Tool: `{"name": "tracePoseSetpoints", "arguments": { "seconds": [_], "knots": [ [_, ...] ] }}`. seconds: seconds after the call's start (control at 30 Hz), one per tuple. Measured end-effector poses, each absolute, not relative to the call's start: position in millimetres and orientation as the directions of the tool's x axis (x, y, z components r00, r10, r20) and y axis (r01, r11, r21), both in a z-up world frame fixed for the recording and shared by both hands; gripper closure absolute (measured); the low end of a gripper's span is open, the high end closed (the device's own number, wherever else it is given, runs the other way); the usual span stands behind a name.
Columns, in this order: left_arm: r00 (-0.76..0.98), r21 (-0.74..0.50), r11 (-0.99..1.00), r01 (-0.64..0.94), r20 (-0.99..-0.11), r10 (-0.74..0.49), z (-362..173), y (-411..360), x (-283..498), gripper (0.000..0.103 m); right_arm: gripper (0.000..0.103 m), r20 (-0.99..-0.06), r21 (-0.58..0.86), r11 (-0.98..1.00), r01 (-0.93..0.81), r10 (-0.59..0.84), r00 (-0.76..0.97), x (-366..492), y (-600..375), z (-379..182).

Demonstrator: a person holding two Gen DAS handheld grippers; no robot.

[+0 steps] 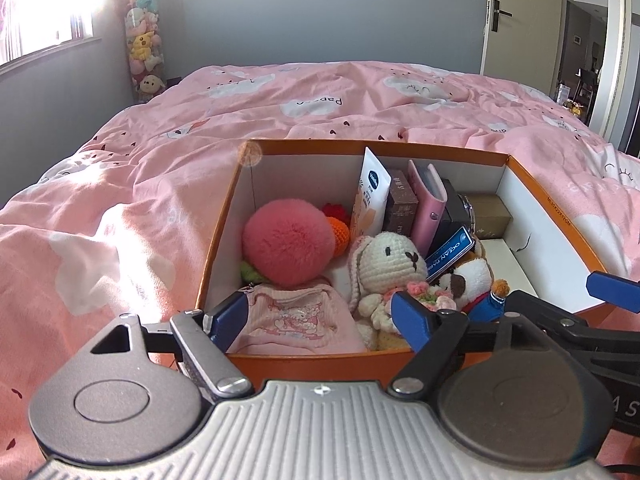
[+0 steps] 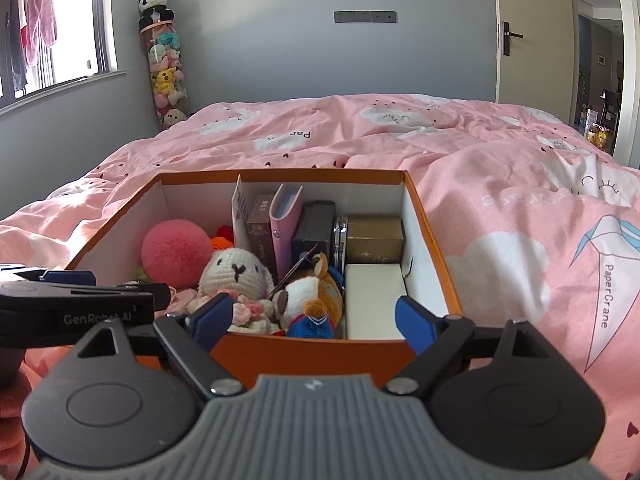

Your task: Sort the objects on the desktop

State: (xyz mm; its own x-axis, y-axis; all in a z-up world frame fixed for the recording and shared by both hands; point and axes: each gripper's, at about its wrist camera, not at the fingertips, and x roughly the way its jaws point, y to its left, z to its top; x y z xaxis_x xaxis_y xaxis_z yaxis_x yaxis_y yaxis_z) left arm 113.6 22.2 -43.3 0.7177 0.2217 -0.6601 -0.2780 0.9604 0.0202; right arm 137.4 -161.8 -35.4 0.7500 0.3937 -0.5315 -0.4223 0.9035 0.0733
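Observation:
An orange box (image 1: pixel 320 146) (image 2: pixel 280 175) sits on the bed, packed with objects. Inside are a pink pompom (image 1: pixel 288 240) (image 2: pixel 176 248), a white crochet bunny (image 1: pixel 388 260) (image 2: pixel 236 272), a brown-and-white plush dog (image 1: pixel 468 280) (image 2: pixel 308 296), a pink pouch (image 1: pixel 292 320), a cream tube (image 1: pixel 370 196), a pink notebook (image 1: pixel 430 204) (image 2: pixel 284 216) and a white box (image 2: pixel 374 300). My left gripper (image 1: pixel 320 318) hovers open over the box's near left part, above the pouch. My right gripper (image 2: pixel 314 318) hovers open over the near right part. Neither holds anything.
Around the box lies a pink duvet (image 1: pixel 320 96) (image 2: pixel 500 184) with cloud prints. A tall clear tube of plush toys (image 2: pixel 166 68) stands in the far left corner by a window (image 2: pixel 52 28). A door (image 2: pixel 532 32) is at the back right.

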Motion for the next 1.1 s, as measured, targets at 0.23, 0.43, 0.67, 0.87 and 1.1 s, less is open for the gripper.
{"name": "tracePoseSetpoints", "arguments": {
  "seconds": [0.23, 0.43, 0.67, 0.87, 1.1],
  "knots": [
    [0.715, 0.020, 0.960, -0.279, -0.663, 0.221, -43.5, 22.1, 114.0, 0.009, 0.013, -0.532, 0.074, 0.903, -0.423, 0.394, 0.749, 137.6, -161.6, -35.6],
    [0.711, 0.019, 0.960, -0.280, -0.668, 0.221, -44.3, 22.5, 113.9, 0.009, 0.013, -0.532, 0.073, 0.904, -0.422, 0.393, 0.750, 137.4, -161.5, -35.4],
    [0.710, 0.019, 0.960, -0.280, -0.669, 0.220, -44.4, 22.6, 114.0, 0.009, 0.013, -0.532, 0.073, 0.904, -0.421, 0.393, 0.750, 137.1, -161.4, -35.2],
    [0.708, 0.019, 0.960, -0.280, -0.671, 0.220, -44.7, 22.5, 114.1, 0.009, 0.013, -0.532, 0.074, 0.904, -0.422, 0.393, 0.750, 137.2, -161.4, -35.2],
    [0.708, 0.019, 0.960, -0.280, -0.671, 0.220, -44.8, 22.3, 114.1, 0.009, 0.013, -0.532, 0.074, 0.904, -0.421, 0.393, 0.750, 137.2, -161.3, -35.2]
  ]
}}
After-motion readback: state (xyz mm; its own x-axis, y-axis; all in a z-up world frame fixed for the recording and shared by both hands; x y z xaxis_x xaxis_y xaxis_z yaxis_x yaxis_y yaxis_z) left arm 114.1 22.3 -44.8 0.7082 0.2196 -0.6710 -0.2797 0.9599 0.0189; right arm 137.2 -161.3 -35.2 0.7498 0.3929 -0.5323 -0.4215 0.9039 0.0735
